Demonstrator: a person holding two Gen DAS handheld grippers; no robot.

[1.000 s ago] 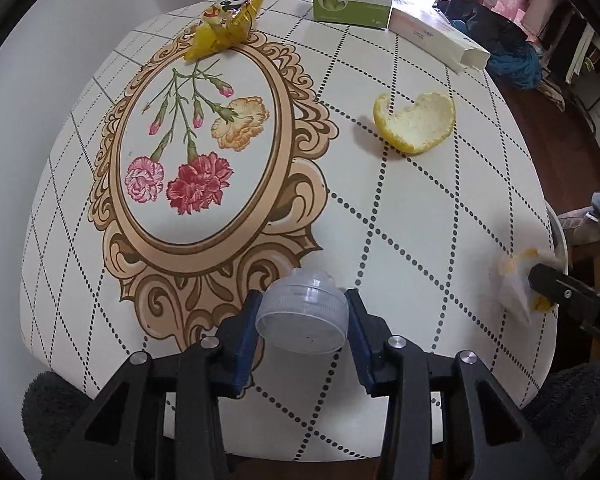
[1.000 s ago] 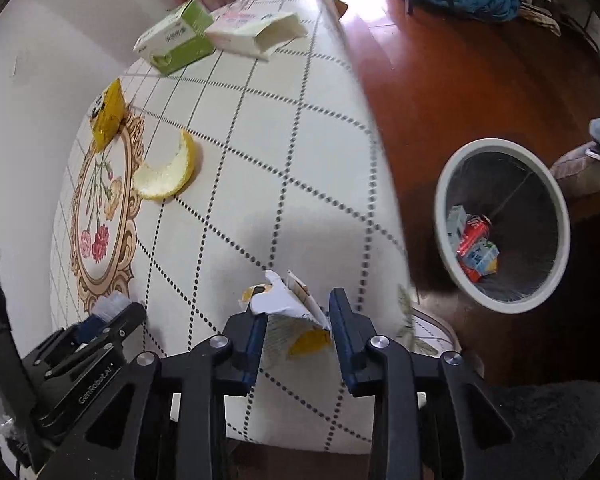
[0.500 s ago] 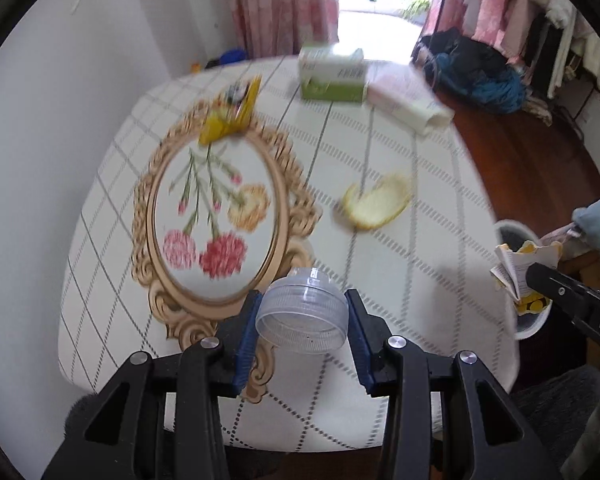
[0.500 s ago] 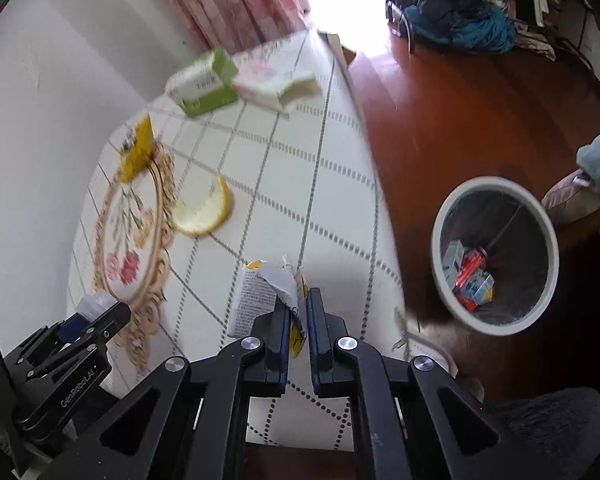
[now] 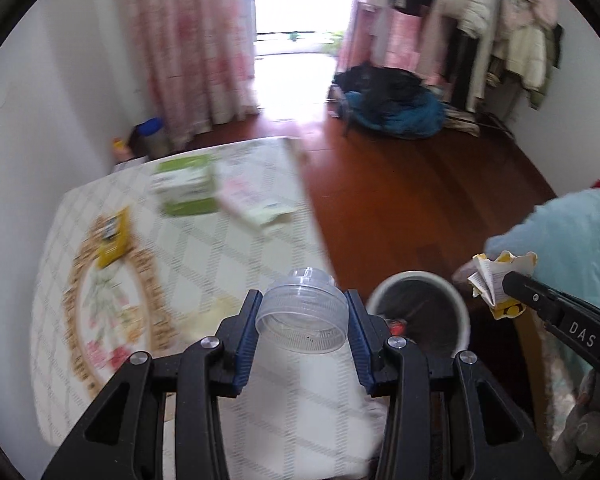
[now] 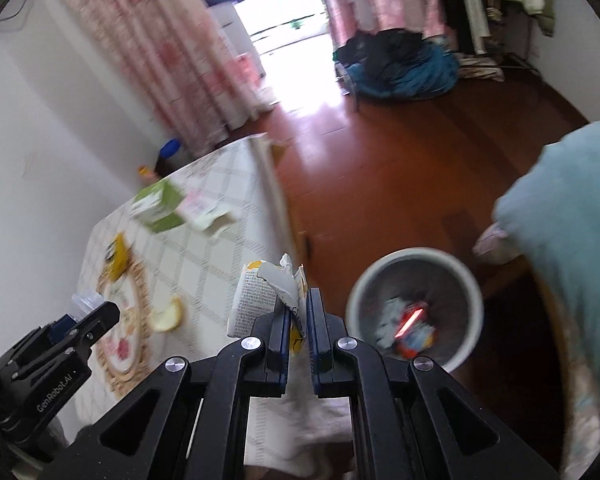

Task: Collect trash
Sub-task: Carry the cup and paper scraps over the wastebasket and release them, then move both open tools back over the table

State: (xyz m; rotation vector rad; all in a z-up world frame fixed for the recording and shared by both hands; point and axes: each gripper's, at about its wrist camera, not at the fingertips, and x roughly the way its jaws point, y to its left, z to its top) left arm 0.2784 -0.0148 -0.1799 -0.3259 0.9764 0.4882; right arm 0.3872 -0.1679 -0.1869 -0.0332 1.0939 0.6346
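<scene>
Now the left gripper has its fingers clamped on a clear cup, held above the bench edge beside the bin. Right gripper fingers pinch a crumpled wrapper, held just left of the bin, which holds some trash.

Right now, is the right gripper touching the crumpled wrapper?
Touching. The right wrist view shows the right gripper shut on the crumpled wrapper, its paper pinched between both blue pads, with no gap.

Patterned table, green box, white carton, yellow wrapper, peel
</scene>
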